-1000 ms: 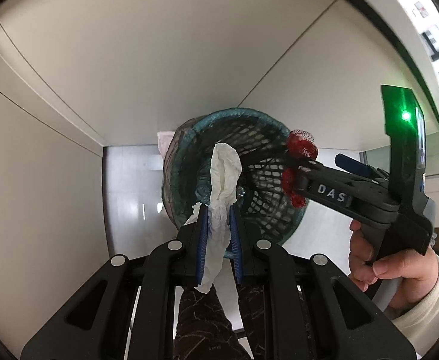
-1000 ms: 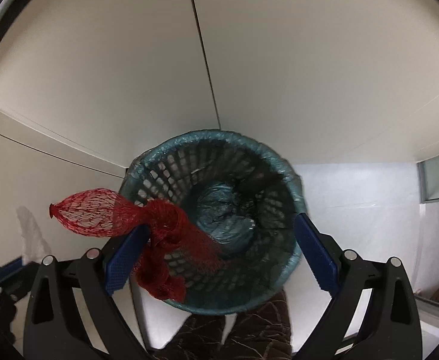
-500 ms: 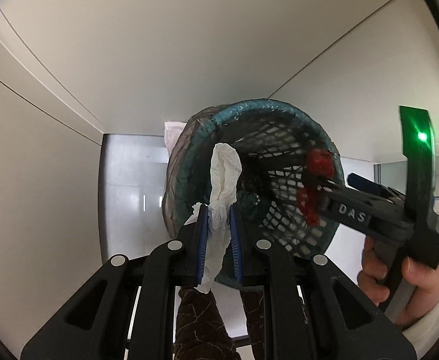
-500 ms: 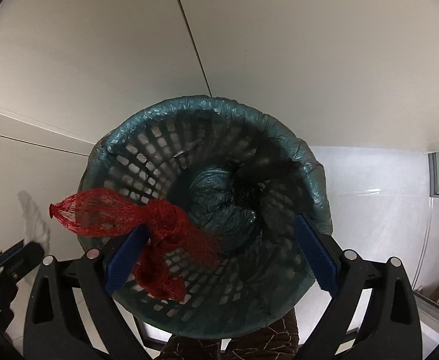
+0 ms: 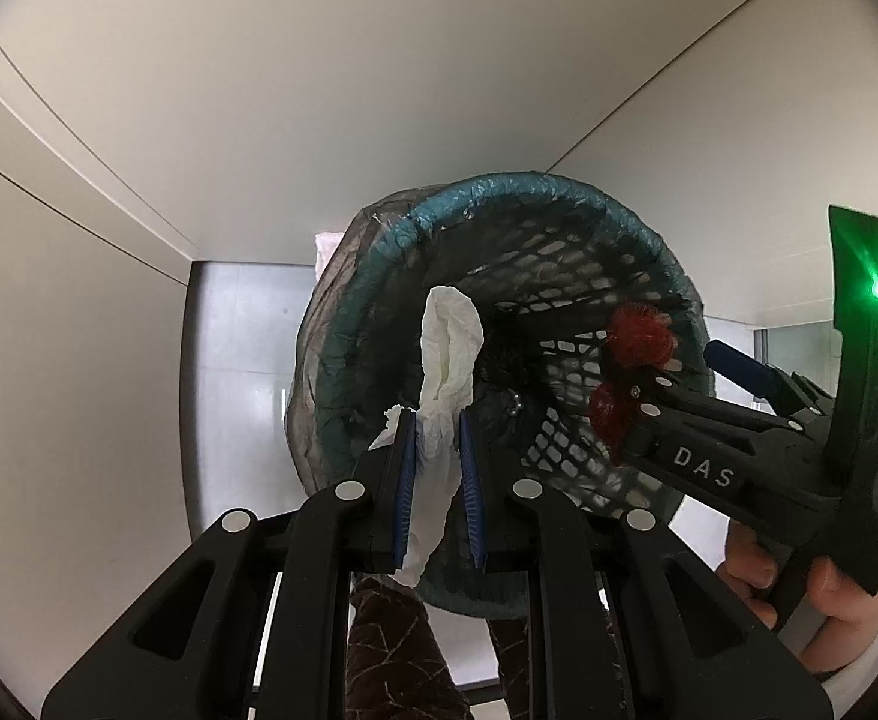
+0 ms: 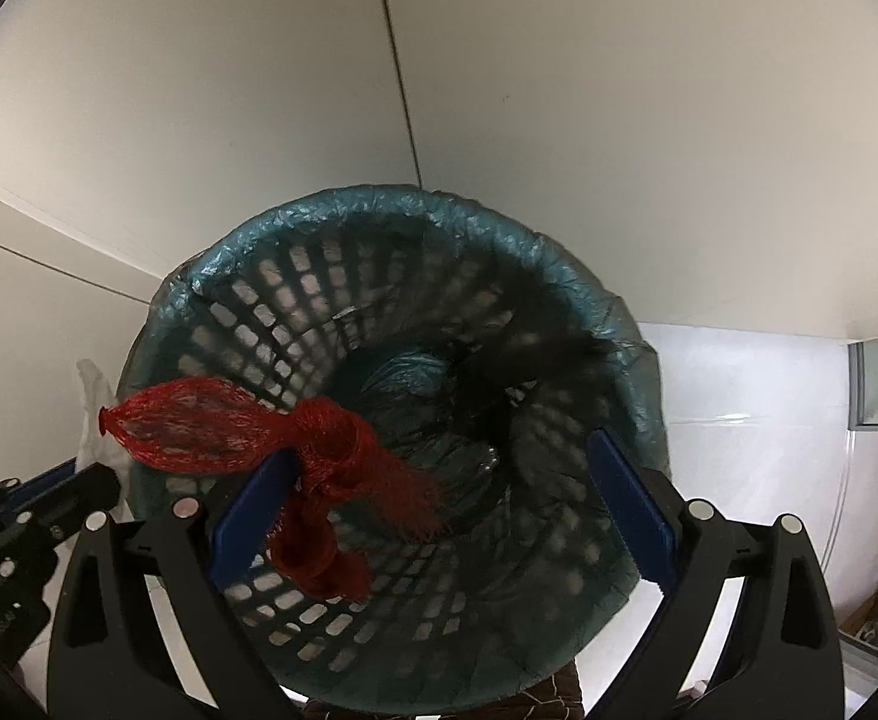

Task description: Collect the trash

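Note:
A teal mesh wastebasket (image 5: 379, 252) lined with a thin plastic bag stands on the floor below both grippers. My left gripper (image 5: 436, 420) is shut on a crumpled white tissue (image 5: 448, 348), which sticks up over the near part of the basket's rim (image 6: 379, 198). My right gripper (image 6: 439, 453) points straight down over the basket's mouth with its jaws wide apart. A red net bag (image 6: 199, 432) clings to its left finger pad (image 6: 247, 516) and hangs over the basket; it is not pinched. In the left wrist view the right gripper (image 5: 697, 378) and the red net bag (image 5: 640, 336) sit at the basket's right side.
Cream wall panels enclose the basket in a corner, with pale glossy floor tiles (image 5: 241, 360) beside it. A hand (image 5: 829, 594) holds the right gripper's handle. Dark patterned legs (image 5: 391, 648) stand close behind the basket. The left gripper (image 6: 79, 480) shows at the right wrist view's left edge.
Both grippers have sunk towards the basket, which now looks larger. The red net bag has come from beside the rim to over the mouth. The tissue stays pinched.

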Tool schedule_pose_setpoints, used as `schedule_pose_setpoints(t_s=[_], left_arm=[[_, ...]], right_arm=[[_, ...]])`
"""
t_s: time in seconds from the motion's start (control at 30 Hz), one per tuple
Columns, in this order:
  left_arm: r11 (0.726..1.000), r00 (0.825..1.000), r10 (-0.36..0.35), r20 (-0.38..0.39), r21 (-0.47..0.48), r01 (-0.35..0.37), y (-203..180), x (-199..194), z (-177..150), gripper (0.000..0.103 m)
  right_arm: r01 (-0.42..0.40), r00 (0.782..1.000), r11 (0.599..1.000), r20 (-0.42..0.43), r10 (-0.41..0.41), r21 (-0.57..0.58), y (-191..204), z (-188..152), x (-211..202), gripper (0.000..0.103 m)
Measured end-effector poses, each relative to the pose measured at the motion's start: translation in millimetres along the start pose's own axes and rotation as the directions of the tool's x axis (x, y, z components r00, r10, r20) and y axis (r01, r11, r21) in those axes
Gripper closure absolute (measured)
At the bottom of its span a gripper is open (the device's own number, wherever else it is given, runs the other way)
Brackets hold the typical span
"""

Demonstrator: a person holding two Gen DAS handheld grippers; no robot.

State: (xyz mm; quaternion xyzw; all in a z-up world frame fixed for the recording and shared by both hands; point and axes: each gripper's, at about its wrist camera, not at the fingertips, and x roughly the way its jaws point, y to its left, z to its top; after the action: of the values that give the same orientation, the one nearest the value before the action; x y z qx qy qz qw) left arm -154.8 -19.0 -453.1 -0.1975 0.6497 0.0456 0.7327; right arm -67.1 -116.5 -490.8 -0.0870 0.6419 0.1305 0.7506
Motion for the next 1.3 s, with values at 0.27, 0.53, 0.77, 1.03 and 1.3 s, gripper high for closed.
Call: schedule_pose_setpoints(t_s=[0.27, 0.53, 0.77, 1.03, 1.3], left_arm=[[0.999, 1.0, -0.011, -0.01, -0.051, 0.01, 4.5, 12.6, -1.7, 0.089], [0.997, 1.0, -0.024, 0.002, -0.075, 0.024, 6.5, 12.1, -2.3, 0.089], [0.997, 1.0, -0.017, 0.02, -0.078, 0.018, 9.7, 9.7, -5.8, 0.089], [0.996, 0.999, -0.018, 0.028, -0.085, 0.021, 12.8, 3.8, -7.1, 0.089], [0.997, 1.0, -0.014, 0.012, -0.074, 0.015, 9.5, 3.2, -8.6, 0.089]], right_arm=[[-0.025, 0.998, 0.999, -0.048, 0.026, 0.029, -5.0, 9.4, 8.1, 0.011], [-0.176, 0.98, 0.982, -0.08, 0.181, 0.067, -6.6, 15.4, 9.3, 0.011], [-0.208, 0.976, 0.977, -0.053, 0.21, 0.046, -4.1, 13.9, 0.7, 0.011], [-0.168, 0.983, 0.986, 0.073, 0.169, -0.019, -1.2, 10.7, -20.8, 0.017], [-0.242, 0.965, 0.969, -0.094, 0.245, 0.043, -6.0, 9.8, 14.9, 0.087]])
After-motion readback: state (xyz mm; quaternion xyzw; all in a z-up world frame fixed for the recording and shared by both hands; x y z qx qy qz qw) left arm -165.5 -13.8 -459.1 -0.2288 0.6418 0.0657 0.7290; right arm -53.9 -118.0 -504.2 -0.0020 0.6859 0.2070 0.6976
